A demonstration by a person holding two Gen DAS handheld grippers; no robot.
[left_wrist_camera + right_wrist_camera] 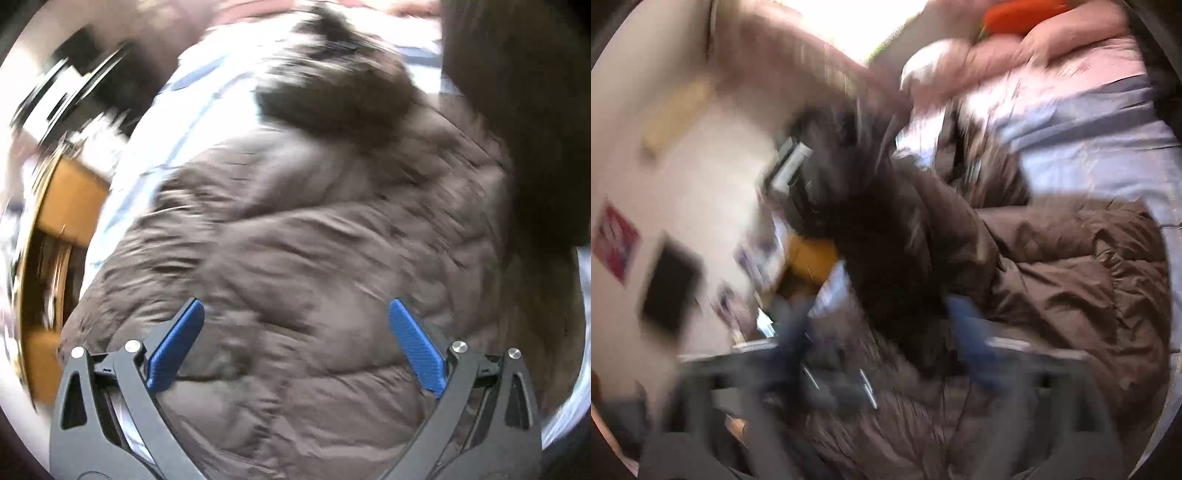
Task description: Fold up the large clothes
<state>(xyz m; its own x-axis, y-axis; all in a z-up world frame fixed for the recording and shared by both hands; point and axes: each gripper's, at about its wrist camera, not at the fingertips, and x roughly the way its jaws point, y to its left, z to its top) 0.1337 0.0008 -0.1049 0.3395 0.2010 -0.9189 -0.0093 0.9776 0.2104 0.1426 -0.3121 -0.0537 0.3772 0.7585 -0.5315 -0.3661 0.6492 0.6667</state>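
From my remote feed: a pale wall (683, 155) with pinned pictures (615, 240) at nine o'clock, bright window light (846, 22) at twelve, yellow-brown furniture (62, 206) blurred beside the bed.

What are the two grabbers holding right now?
Nothing. The left gripper stands open above the brown puffer jacket; the right gripper, though blurred, looks open too.

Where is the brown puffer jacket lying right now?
The brown puffer jacket lies spread on the light blue bedsheet, filling the left wrist view ahead of the open left tongs.
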